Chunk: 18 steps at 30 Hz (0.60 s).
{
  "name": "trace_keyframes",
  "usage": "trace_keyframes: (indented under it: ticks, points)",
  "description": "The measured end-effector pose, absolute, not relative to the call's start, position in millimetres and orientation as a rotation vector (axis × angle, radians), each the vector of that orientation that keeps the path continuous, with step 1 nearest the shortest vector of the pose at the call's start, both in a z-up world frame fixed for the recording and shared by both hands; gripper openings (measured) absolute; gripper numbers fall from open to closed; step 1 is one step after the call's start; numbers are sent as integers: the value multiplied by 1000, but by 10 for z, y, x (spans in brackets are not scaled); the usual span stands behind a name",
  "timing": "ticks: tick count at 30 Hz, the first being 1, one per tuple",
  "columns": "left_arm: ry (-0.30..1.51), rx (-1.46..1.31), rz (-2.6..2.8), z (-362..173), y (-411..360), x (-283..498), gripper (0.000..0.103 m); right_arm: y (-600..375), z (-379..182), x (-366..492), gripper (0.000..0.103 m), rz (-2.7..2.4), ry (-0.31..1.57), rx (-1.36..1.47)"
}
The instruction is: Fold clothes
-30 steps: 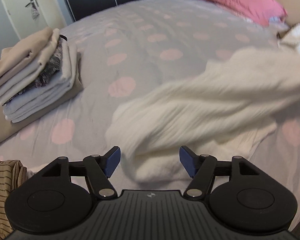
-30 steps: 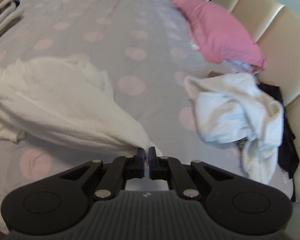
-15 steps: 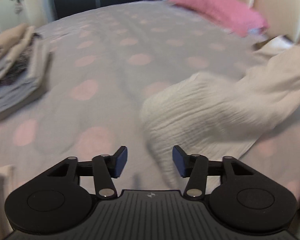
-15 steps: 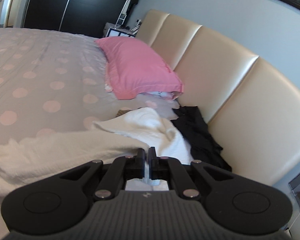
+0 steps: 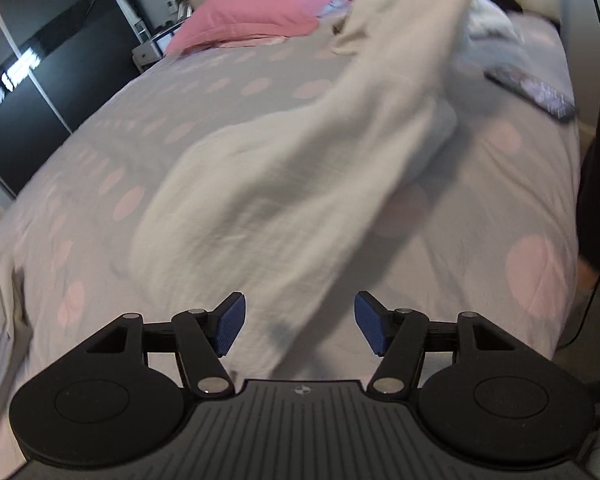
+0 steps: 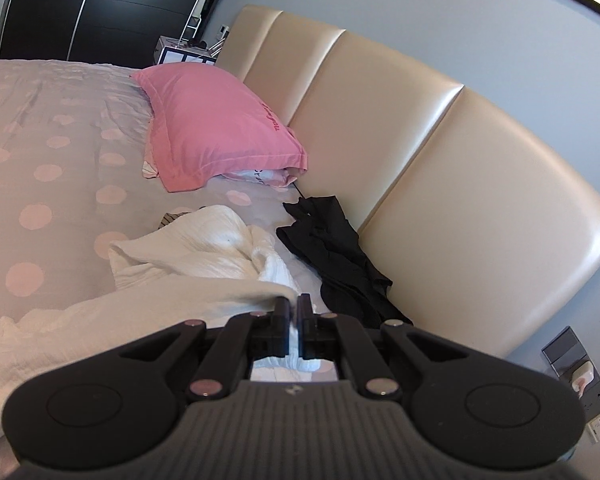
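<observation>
- lifting phase: right gripper is clamped on one end of the cream garment; a second ago that end sat low over the bed, now it is raised and the right view faces the headboard.
- left gripper has its blue pads spread wide, holding nothing. its gap looks slightly wider than half a second ago. the garment's lower edge hangs just in front of that gap.
- in the left view the cream garment now runs as a long, blurred band from near the left gripper up toward the top right; a second ago most of it lay bunched on the bedspread.
- judgement: the piece is being stretched out so a free end can be taken. the fold itself is not started. next step is likely the left gripper closing on the hanging edge.
- risk: the cloth is swinging and blurred, so the edge could slip past the open pads.
- farther on the bed: a white crumpled garment and a black garment by the headboard, both unfolded; a dark remote-like object near the right edge.
- farthest: pink pillow.
- containers: no basket or bin in view. the folded stack seen a second ago at the left is now only a blur at the left view's edge.
</observation>
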<state>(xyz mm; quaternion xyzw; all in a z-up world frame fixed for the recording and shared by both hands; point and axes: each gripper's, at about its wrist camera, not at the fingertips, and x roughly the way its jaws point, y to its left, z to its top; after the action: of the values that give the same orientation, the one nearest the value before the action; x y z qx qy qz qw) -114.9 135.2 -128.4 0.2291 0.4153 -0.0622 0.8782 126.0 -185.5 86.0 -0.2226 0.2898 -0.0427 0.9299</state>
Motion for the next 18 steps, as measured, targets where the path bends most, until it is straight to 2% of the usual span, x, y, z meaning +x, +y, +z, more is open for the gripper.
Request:
trace_keyframes:
  ticks: [4, 5, 7, 10, 18]
  points:
    - [846, 600, -17, -1481, 1208, -1073, 56, -1871, 874, 1266, 4, -78, 586, -456]
    - [842, 616, 1, -1507, 1196, -1052, 50, -1873, 876, 1262, 4, -75, 583, -457]
    - [809, 549, 35, -1316, 1324, -1097, 20, -1877, 881, 1248, 4, -69, 580, -460]
    - [755, 431, 86, -987, 1541, -1179, 3, -1903, 889, 1227, 4, -60, 577, -456]
    - [602, 120, 215, -111, 2119, -1397, 1, -1952, 1061, 962, 4, -41, 483, -433]
